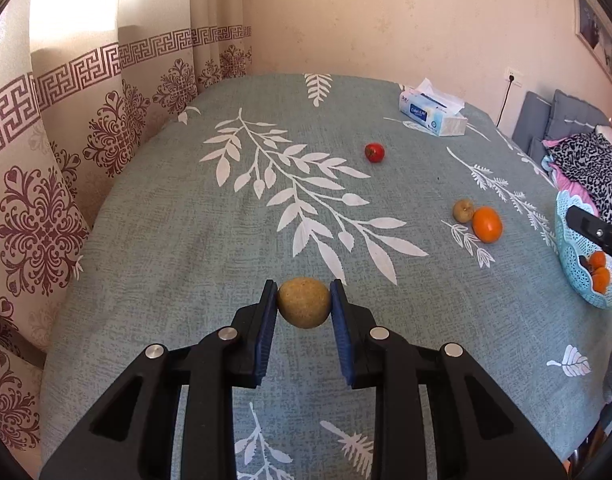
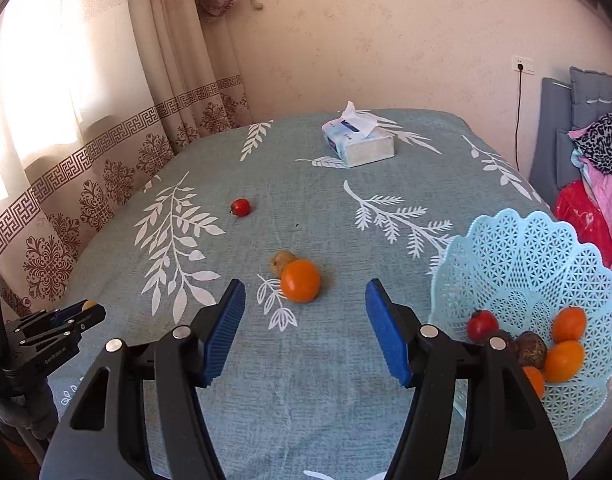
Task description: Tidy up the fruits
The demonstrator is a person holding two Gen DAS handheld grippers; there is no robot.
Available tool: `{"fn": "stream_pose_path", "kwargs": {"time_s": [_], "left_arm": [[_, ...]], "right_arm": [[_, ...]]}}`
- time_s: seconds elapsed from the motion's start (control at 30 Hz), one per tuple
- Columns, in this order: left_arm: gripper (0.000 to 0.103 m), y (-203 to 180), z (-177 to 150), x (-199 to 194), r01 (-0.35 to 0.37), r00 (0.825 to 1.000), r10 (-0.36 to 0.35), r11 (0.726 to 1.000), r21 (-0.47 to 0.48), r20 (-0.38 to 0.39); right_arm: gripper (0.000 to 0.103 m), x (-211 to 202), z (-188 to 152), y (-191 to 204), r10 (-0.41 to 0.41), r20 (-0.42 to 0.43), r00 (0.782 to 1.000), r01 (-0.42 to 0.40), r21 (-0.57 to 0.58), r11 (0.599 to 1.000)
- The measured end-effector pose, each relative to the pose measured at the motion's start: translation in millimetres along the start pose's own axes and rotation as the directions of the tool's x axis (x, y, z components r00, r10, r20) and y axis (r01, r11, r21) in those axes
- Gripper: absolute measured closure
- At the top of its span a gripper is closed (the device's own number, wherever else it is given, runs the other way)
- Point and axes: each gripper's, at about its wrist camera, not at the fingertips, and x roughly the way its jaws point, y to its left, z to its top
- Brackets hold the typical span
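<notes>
In the left wrist view our left gripper (image 1: pixel 303 302) pinches a tan fruit (image 1: pixel 303 303): both blue pads press on its sides, at 6 o'clock of the table (image 1: pixel 185 240). The fruit looks held just above the teal leaf-print cloth, though we cannot tell whether it still touches. At 1 o'clock of it lies a tomato (image 1: pixel 374 152), alone. At 2 o'clock a small brown fruit (image 1: pixel 463 211) touches an orange (image 1: pixel 487 224). Further right, at the table's edge, stands the basket (image 1: pixel 570 256), with orange fruits showing inside it. A tissue box (image 1: pixel 433 114) sits far back at 1 o'clock.

In the right wrist view our right gripper (image 2: pixel 306 292) hangs over the cloth with its jaws spread and nothing between the pads. Just beyond it at 12 o'clock lie the orange (image 2: pixel 300 281) and the brown fruit (image 2: pixel 282 262), touching. The tomato (image 2: pixel 240 207) is at 11 o'clock, well apart from them. The basket (image 2: pixel 522 248) stands at 3 o'clock, just beside the right finger; it holds a red fruit (image 2: pixel 482 323), a dark brown one (image 2: pixel 530 349) and several orange ones (image 2: pixel 564 360). The tissue box (image 2: pixel 360 142) is at 12 o'clock, far back. The left gripper (image 2: pixel 85 308) shows at 9 o'clock, a bit of tan fruit between its tips.
</notes>
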Motion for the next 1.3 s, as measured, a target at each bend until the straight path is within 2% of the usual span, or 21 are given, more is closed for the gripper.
{"fn": "stream_pose_path", "kwargs": {"time_s": [0.13, 0.4, 0.57, 0.63, 0.67, 0.9, 1.3], "left_arm": [[0.076, 2, 5, -15, 0.008, 0.999, -0.007, 1.0, -0.009, 0.037], [0.076, 3, 11, -34, 0.028, 0.997, -0.027, 1.0, -0.011, 0.077], [0.076, 2, 11, -34, 0.033, 0.996, -0.032, 0.999, -0.011, 0.077], [0.076, 2, 10, -33, 0.032, 0.997, -0.031, 0.999, -0.013, 0.073], [0.076, 1, 10, -33, 0.032, 0.997, -0.031, 0.999, -0.013, 0.07], [0.076, -3, 8, -31, 0.036, 0.997, -0.036, 0.999, 0.001, 0.066], [0.076, -6, 7, -34, 0.045, 0.996, -0.046, 0.999, 0.012, 0.07]], "right_arm": [[0.039, 34, 8, 13, 0.011, -0.057, 0.998, -0.012, -0.009, 1.0], [0.039, 93, 11, 22, -0.024, -0.146, 0.989, 0.016, -0.057, 0.998], [0.05, 114, 6, 11, -0.063, -0.181, 0.981, 0.055, -0.051, 0.997], [0.061, 118, 5, 7, -0.06, -0.203, 0.977, 0.052, -0.041, 0.998], [0.063, 120, 3, 6, -0.062, -0.208, 0.976, 0.054, -0.044, 0.998], [0.065, 110, 0, 10, -0.056, -0.197, 0.979, 0.045, -0.063, 0.997], [0.065, 41, 17, -3, -0.019, -0.081, 0.997, 0.018, -0.005, 1.0]]}}
